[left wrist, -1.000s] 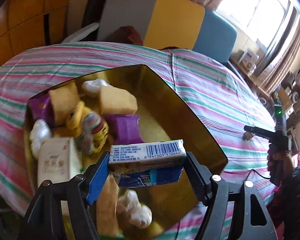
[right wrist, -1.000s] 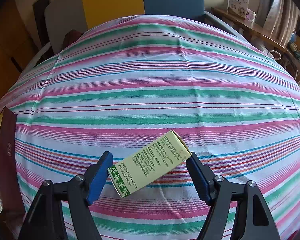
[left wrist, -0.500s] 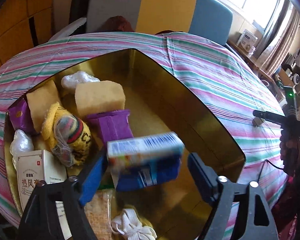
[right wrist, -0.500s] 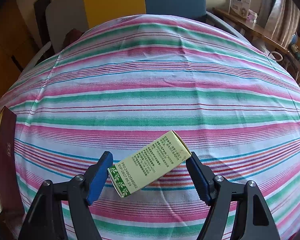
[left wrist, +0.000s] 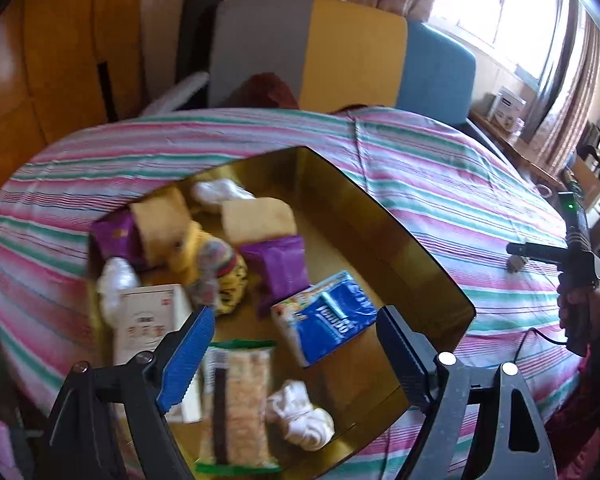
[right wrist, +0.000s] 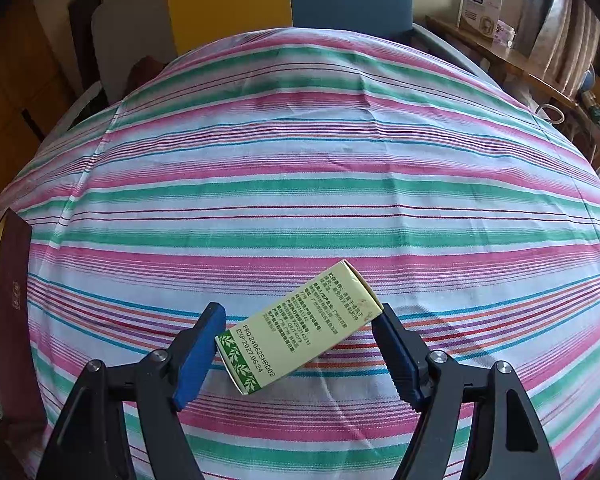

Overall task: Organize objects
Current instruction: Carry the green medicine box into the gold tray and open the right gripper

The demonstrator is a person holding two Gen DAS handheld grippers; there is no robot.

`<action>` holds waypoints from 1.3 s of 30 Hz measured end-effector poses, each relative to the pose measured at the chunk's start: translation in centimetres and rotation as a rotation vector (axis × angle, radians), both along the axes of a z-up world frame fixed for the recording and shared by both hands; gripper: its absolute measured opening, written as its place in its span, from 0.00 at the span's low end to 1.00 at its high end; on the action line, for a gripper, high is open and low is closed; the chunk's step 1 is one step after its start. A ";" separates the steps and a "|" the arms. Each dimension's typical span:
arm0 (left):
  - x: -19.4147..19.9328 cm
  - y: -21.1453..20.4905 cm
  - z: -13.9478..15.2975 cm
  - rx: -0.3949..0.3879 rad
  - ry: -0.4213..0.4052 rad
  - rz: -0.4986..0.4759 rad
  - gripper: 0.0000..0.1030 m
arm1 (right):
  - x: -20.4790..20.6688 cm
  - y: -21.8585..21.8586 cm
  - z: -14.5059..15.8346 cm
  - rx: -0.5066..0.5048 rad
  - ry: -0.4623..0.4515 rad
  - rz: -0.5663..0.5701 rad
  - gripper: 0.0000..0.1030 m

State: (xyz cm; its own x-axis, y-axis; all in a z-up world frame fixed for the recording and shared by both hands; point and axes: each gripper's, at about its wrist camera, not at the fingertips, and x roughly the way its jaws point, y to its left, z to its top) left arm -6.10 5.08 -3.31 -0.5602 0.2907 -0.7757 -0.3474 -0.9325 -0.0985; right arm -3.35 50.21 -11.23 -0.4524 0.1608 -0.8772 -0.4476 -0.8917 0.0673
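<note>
Inside gold box (left wrist: 440, 280), blue carton (left wrist: 332, 316), freshly released.

The pale green carton (right wrist: 300, 326) reads "PRO:240625HR002" and "EXP:2027.06.24".

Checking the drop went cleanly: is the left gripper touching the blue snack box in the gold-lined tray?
Apart. The left wrist view shows the left gripper open, both pads clear of the blue snack box lying in the tray.
</note>
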 end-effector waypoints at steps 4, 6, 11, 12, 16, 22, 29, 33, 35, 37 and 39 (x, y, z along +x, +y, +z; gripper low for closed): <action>1.1 -0.4 1.1 -0.036 0.063 0.021 0.82 | 0.2 -0.3 0.0 0.004 -0.005 0.007 0.73; 1.5 -0.4 1.5 -0.049 0.088 0.022 0.82 | 0.2 -0.5 0.0 0.007 -0.008 0.012 0.73; 2.4 -0.4 2.2 -0.067 0.126 0.015 0.82 | 0.2 -0.8 -0.1 0.013 -0.016 0.023 0.73; 2.5 -0.4 2.2 -0.066 0.128 0.014 0.82 | 0.2 -0.9 -0.1 0.014 -0.017 0.026 0.73; 2.6 -0.4 2.2 -0.066 0.128 0.015 0.82 | 0.2 -1.3 -0.1 0.016 -0.018 0.039 0.73; 2.5 -0.5 2.1 -0.059 0.116 0.017 0.82 | 0.4 -1.7 0.2 0.001 -0.002 0.044 0.73; 2.3 -0.7 1.6 -0.044 0.100 0.011 0.82 | 0.5 -4.7 3.3 -0.033 0.091 0.112 0.73; 2.1 -1.2 1.4 -0.035 0.090 0.022 0.82 | -0.5 -9.3 6.5 -0.036 0.163 0.227 0.74; 2.0 -1.5 1.3 -0.029 0.088 0.029 0.82 | -1.2 -12.1 8.1 -0.038 0.198 0.302 0.74; 1.9 -1.8 1.1 -0.027 0.081 0.035 0.82 | -2.3 -15.6 9.5 -0.046 0.229 0.392 0.74; 1.9 -2.3 0.9 -0.022 0.076 0.046 0.82 | -3.2 -19.1 10.5 -0.050 0.247 0.477 0.74</action>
